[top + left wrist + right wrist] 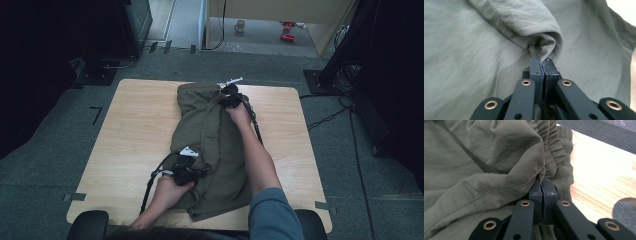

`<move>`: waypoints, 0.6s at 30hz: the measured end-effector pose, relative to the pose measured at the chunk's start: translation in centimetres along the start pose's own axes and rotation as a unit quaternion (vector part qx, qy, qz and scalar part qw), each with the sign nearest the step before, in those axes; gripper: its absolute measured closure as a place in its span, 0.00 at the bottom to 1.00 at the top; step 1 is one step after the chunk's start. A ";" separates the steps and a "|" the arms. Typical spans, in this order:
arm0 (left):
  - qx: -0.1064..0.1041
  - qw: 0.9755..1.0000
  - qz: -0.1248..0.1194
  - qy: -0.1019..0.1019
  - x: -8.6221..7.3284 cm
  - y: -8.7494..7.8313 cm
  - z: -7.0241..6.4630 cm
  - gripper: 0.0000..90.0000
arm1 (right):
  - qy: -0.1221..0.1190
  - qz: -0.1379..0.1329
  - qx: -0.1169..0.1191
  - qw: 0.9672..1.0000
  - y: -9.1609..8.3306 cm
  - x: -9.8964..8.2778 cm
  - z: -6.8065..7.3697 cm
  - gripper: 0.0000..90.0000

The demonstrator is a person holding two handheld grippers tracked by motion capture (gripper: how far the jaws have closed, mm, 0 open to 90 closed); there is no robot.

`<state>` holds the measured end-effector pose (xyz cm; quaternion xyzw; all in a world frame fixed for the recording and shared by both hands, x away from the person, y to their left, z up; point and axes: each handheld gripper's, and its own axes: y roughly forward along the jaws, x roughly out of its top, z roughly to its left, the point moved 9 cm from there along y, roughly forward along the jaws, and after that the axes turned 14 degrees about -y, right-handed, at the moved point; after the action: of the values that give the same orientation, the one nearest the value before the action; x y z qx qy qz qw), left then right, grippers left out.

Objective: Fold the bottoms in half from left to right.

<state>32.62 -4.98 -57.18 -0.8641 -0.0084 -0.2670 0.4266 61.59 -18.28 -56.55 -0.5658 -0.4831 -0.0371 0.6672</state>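
An olive garment [212, 145], probably shorts, lies lengthwise mid-table [135, 130], from far edge to near edge. The left gripper [541, 62] pinches a fold near the near edge; the right gripper [541, 182] pinches the elastic waistband by the far edge. Folding looks half done. No readable labels.

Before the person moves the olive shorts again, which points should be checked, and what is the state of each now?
1. Left gripper shut on a fold of the olive shorts: ok.
2. Right gripper shut beside the elastic waistband: ok.
3. Shorts lie fully on the wooden table: ok.
4. Cloth flat, without bunching: not ok.
5. Both layers caught in each grip: cannot tell.
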 end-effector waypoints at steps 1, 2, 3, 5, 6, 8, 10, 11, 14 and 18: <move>0.004 1.000 0.001 -0.003 0.0 -0.4 0.5 0.99 | 0.004 -0.002 -0.002 1.000 0.1 0.0 0.1 0.98; 0.010 1.000 0.001 -0.006 0.0 -0.8 1.0 0.99 | 0.008 -0.003 -0.003 1.000 0.1 0.0 0.2 0.98; 0.015 1.000 0.000 -0.012 0.0 -1.1 1.5 0.99 | 0.012 -0.006 -0.004 1.000 0.2 0.0 0.4 0.98; 0.028 0.999 0.001 -0.016 0.1 -1.8 2.5 0.99 | 0.017 -0.010 -0.006 1.000 0.3 0.1 0.6 0.98; 0.035 0.999 0.002 -0.017 0.1 -2.1 2.9 0.99 | 0.018 -0.011 -0.005 1.000 0.3 0.1 0.8 0.98; 0.042 0.999 0.001 -0.020 0.1 -2.6 3.5 0.99 | 0.016 -0.011 -0.005 1.000 0.3 0.2 1.0 0.97; 0.049 0.999 0.000 -0.019 0.1 -2.8 3.8 0.99 | 0.016 -0.012 -0.002 1.000 0.3 0.2 0.9 0.97; 0.053 0.998 0.001 -0.017 0.1 -2.9 3.9 0.99 | 0.015 -0.012 0.000 1.000 0.3 0.1 0.8 0.97; 0.060 0.998 0.002 -0.015 0.1 -3.0 3.8 0.99 | 0.021 -0.016 -0.004 1.000 0.2 0.2 0.4 0.97; 0.023 0.999 -0.020 -0.019 0.9 -3.9 2.2 1.00 | 0.032 -0.035 -0.002 0.999 -0.1 0.6 0.2 0.96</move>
<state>33.47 -1.03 -55.01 -0.8585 -0.0400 -0.2585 0.4410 61.75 -17.87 -56.10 -0.5481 -0.4807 -0.0794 0.6799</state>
